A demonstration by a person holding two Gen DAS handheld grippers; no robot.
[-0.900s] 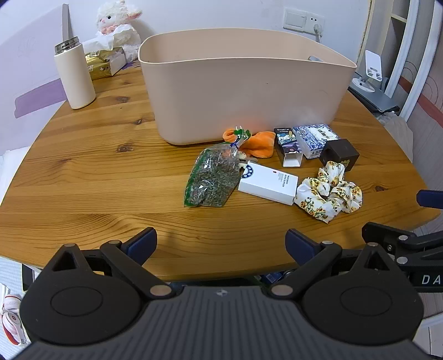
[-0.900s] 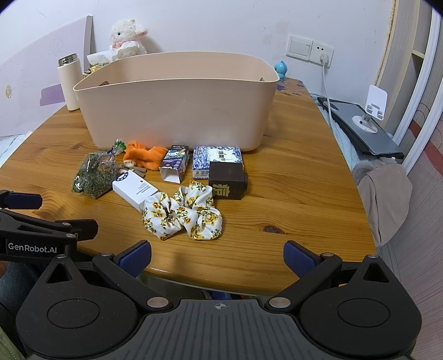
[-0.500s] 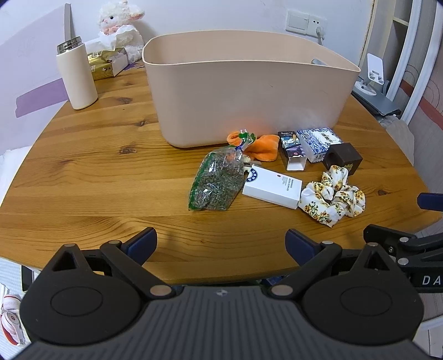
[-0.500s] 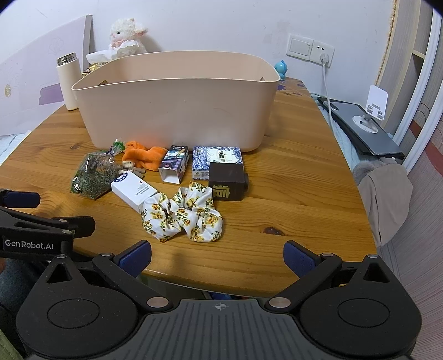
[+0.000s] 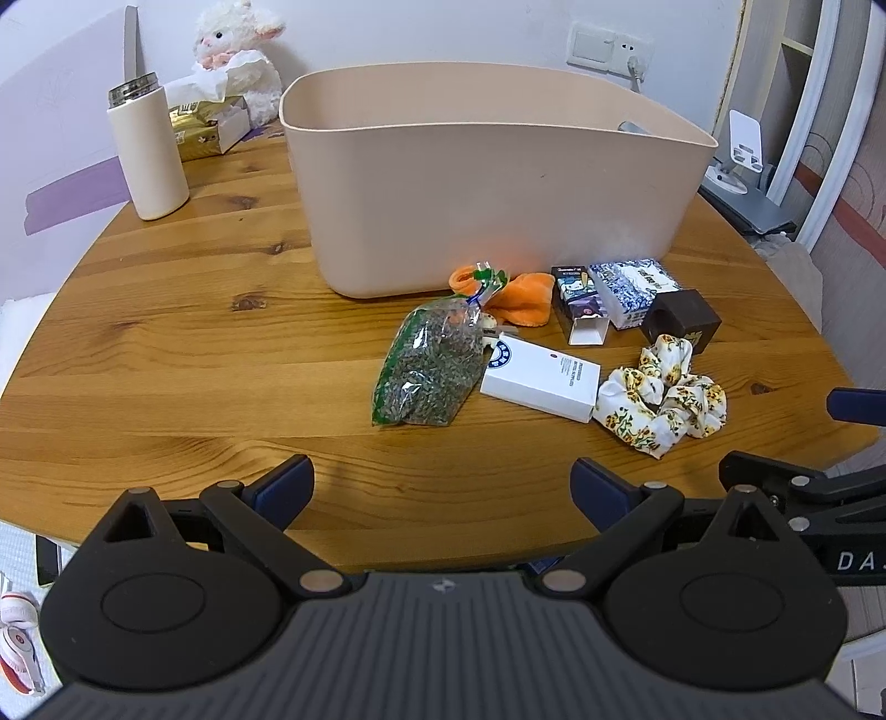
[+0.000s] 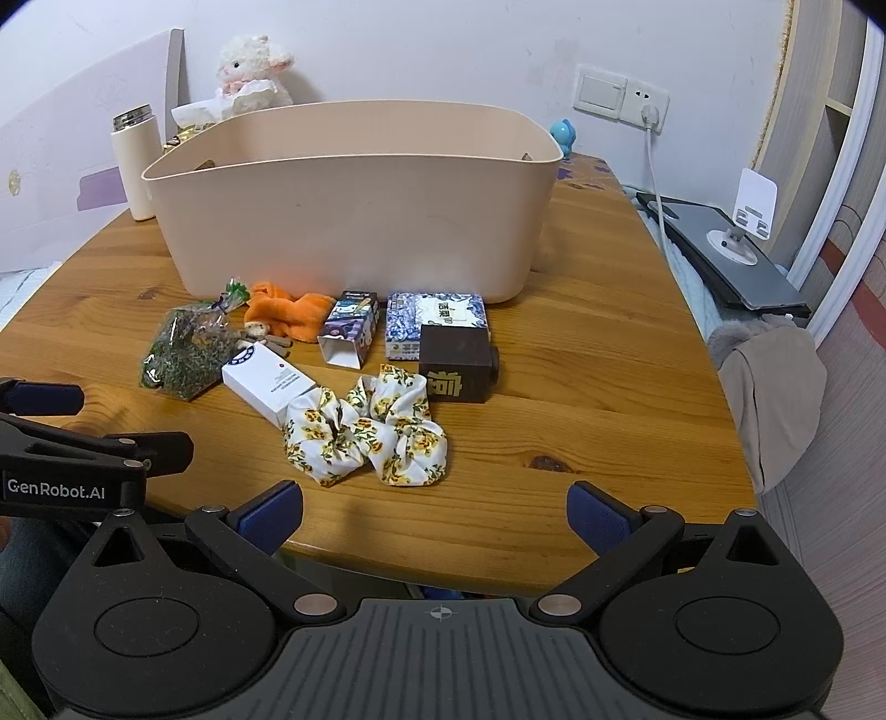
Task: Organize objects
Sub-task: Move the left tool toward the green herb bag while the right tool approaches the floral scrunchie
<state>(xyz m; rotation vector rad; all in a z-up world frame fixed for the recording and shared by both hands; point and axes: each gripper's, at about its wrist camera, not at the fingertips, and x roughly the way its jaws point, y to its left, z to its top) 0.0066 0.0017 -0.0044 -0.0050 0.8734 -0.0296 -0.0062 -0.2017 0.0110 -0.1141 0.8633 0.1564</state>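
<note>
Left gripper (image 5: 442, 487) spread wide, nothing between the blue pads (image 5: 285, 484), hovering over the near edge of the wooden table (image 5: 183, 354). Far ahead-left: white tumbler (image 5: 148, 152) standing upright, tissue box (image 5: 207, 124) and plush lamb (image 5: 238, 50) behind it near the wall. Straight ahead, well beyond the fingertips: beige bin (image 5: 493, 183), open top, contents not visible. Ahead and slightly right, between gripper and bin: clear bag of green dried leaves (image 5: 423, 360) lying flat, orange cloth (image 5: 512, 296) just behind it against the bin's foot, white carton (image 5: 540, 379) touching the bag's right edge. Further right: small purple box (image 5: 578, 302) lying with its flap open, blue-patterned box (image 5: 631, 291) beside it, dark brown cube box (image 5: 681, 321), floral scrunchie (image 5: 662, 399) touching the white carton's right end.

Right gripper (image 6: 434, 518) likewise wide apart, empty, at the table's near edge. Left gripper (image 6: 41, 396) showing at far left. Ahead-left: bag of green dried leaves (image 6: 185, 354), white carton (image 6: 268, 382). Directly ahead, nearest the fingertips: floral scrunchie (image 6: 365, 435). Just beyond it: dark brown cube box (image 6: 457, 363), blue-patterned box (image 6: 437, 321) behind that, small purple box (image 6: 349, 327) to its left. Beige bin (image 6: 354, 210) behind the whole cluster. Far right, off the table: laptop (image 6: 731, 260) with a white stand on it
</note>
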